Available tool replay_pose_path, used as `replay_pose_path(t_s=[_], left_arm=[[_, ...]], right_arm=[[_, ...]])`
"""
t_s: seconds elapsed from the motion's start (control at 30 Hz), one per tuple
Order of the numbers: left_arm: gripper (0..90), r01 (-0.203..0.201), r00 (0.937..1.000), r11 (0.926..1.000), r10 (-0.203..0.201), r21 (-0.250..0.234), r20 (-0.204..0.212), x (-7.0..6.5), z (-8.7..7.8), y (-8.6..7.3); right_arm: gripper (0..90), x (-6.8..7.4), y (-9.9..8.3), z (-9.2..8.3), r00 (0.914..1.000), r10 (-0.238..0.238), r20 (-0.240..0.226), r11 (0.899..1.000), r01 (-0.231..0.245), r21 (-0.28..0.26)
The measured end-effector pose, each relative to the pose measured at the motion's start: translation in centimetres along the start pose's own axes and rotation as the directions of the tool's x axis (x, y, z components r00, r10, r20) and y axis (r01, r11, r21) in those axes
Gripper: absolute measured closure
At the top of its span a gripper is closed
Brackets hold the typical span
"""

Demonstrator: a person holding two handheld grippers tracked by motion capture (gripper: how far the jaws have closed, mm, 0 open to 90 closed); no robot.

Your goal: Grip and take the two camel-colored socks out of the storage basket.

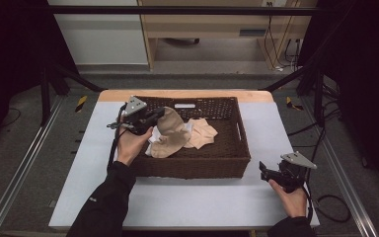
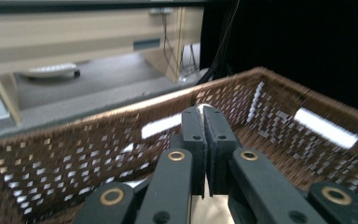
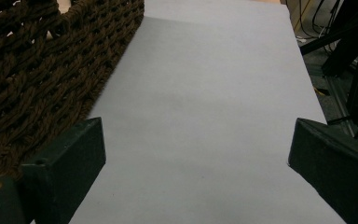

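Note:
A dark brown wicker basket (image 1: 237,143) stands on the grey-white table top and holds several pale socks. My left gripper (image 1: 160,114) is over the basket's left part, shut on a tan sock (image 1: 170,133) that hangs from its tips above the pile. In the left gripper view the jaws (image 2: 203,116) are pressed together with a sliver of pale fabric (image 2: 209,198) between them. A peach sock (image 1: 203,133) and a white one (image 1: 153,147) lie in the basket. My right gripper (image 1: 268,172) rests on the table by the basket's near right corner, open, nothing between its jaws (image 3: 196,158).
The basket's woven wall (image 3: 42,79) rises just left of the right gripper. Bare table top (image 3: 214,84) stretches ahead of it to the far edge. Cables and black frame legs (image 1: 321,98) stand off the table's right side. A wooden cabinet (image 1: 202,24) is behind the table.

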State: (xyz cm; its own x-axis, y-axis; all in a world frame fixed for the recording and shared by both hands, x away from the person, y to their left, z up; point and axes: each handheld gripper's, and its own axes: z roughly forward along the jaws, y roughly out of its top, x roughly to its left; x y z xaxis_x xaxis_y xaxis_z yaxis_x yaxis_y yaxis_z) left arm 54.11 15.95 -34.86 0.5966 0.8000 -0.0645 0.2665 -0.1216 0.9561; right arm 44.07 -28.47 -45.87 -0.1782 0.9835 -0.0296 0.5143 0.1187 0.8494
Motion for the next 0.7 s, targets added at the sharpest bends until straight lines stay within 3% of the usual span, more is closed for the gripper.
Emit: replay_pose_path(t_s=[0.43,0.7], left_arm=[[87.7,-0.012,0.9991,0.9933,0.017,-0.115,0.039,-2.4,-3.3,3.2],[87.7,-0.033,0.9952,0.9827,0.049,-0.182,0.084,-4.2,-6.1,4.4]], right_arm=[[4.2,0.0,0.0,-0.1,1.0000,0.003,0.002,1.000,-0.003,-0.004],[4.2,0.0,0.0,-0.2,1.0000,-0.002,0.003,1.000,0.002,-0.010]])
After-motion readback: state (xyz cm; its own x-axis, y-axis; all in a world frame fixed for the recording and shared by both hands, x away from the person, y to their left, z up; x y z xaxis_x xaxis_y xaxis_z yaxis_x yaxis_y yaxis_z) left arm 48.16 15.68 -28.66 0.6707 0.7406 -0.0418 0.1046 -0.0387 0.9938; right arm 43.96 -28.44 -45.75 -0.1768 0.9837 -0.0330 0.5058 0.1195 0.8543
